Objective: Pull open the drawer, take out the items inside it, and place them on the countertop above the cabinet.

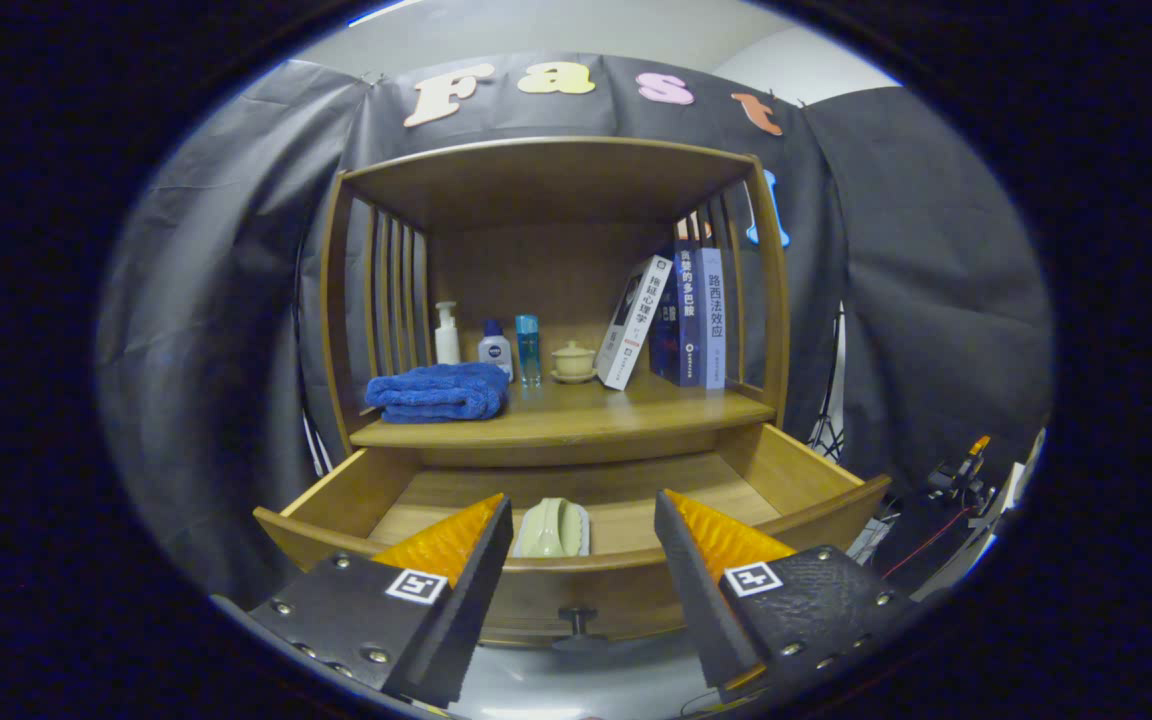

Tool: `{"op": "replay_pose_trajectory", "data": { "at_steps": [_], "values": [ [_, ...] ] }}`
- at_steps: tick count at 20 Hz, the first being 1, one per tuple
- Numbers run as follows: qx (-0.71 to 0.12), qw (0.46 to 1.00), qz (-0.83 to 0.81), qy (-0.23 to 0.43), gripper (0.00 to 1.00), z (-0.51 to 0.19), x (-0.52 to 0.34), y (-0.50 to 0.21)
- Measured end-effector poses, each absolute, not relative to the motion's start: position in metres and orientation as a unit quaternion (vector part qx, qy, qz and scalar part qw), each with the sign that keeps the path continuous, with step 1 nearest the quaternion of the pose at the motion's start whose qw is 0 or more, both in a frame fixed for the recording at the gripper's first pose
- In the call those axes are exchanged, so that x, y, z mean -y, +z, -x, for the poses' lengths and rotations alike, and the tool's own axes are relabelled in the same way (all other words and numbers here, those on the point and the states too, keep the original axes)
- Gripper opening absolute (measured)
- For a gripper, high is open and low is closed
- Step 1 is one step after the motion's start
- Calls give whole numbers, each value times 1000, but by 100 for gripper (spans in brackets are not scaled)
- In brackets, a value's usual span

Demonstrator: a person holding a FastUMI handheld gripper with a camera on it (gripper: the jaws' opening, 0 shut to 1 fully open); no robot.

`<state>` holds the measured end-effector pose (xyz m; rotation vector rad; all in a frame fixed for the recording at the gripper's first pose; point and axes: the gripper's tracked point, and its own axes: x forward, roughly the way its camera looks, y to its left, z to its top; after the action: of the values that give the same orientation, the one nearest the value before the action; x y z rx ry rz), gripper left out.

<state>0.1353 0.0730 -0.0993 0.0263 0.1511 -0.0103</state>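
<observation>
Drawer [576,505] was seen already pulled open in the gripper view, so the opening step was judged as done and the taking-out step as the one in hand. Gripper [581,545] was held wide apart and nothing was gripped; its fingers [456,555] stood just above the drawer's front edge, with the knob [576,625] below and between them. One pale, rounded item [551,528] was seen lying inside the drawer, just ahead of the fingers and between them, nearer to the left one. It looked smooth and light-coloured, with a raised ridge along its middle; what it was could not be told. For the next move, a lowering into the drawer and a closing on the item were judged necessary. Beyond the fingers, the countertop [636,405] was seen, where a blue towel [436,392], bottles [494,348], a small lidded cup [573,360] and books [681,318] were standing.
</observation>
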Motion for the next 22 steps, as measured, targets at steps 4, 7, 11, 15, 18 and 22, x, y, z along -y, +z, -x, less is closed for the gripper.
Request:
{"op": "replay_pose_trajectory", "data": {
  "at_steps": [4,7,11,15,18,22],
  "values": [
    [-132,991,-10,-19,86,-170,-80,-106],
    [-176,984,-21,-24,86,-195,-91,-116],
    [-226,973,-43,-24,86,-222,-108,-127],
    [-294,955,-36,-34,86,-234,-113,-150],
    [-338,939,-48,-46,81,-245,-112,-173],
    [-385,920,-40,-62,80,-251,-106,-201]
  ]
}}
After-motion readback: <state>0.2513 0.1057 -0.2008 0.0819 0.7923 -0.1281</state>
